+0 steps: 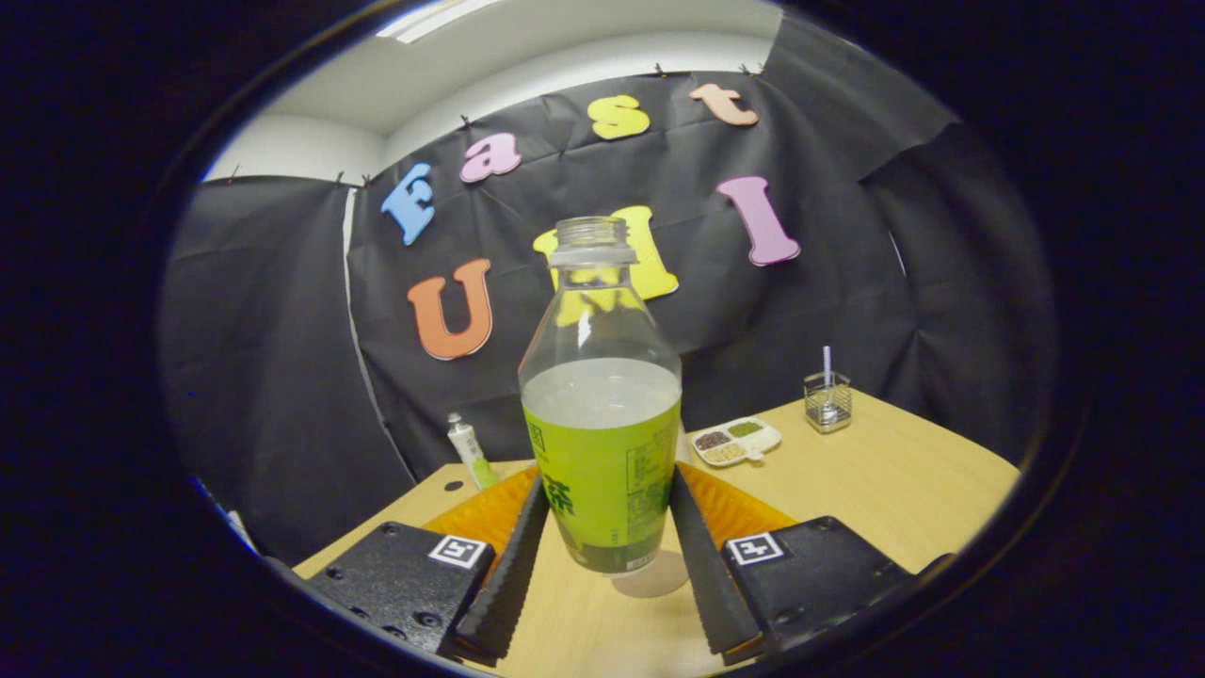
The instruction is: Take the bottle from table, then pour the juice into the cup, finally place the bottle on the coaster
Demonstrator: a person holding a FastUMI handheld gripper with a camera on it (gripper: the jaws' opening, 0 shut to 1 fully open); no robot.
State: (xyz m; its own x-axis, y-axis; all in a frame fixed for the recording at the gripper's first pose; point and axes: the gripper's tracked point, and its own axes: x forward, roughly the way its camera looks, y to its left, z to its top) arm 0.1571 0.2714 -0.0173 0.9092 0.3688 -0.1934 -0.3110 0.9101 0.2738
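Far to the left, black cloth [273,377] hanging down as the wall, with a strip of white ceiling [527,66] high above it. Next, a small white tube [469,450] with a green end, leaning at the back edge of the table [894,490], close to the cloth. Pale wood on the table top, smooth and bare around the tube.

In the middle, a clear plastic bottle [602,414], upright, no cap on its neck. Half full of a pale, cloudy drink. Wrapped in a bright green label with dark writing, too small and bent to make out. Held by the gripper [607,480]: one ridged finger [508,574] on the left side, the other on the right side, both pressing against the label low down. A little square black-and-white marker [458,551] on each side of the gripper body. A round shadow on the wood just under the bottle; hard to tell if touching the table or just above it.

To the right, beyond the fingers, a small white dish [736,441] with three parts, brown, green and tan bits inside. Further right, well apart from the bottle, a small clear holder [827,400] with one straw standing in it. Plenty of open wood in front of the dish and the holder, up to the table's right edge.
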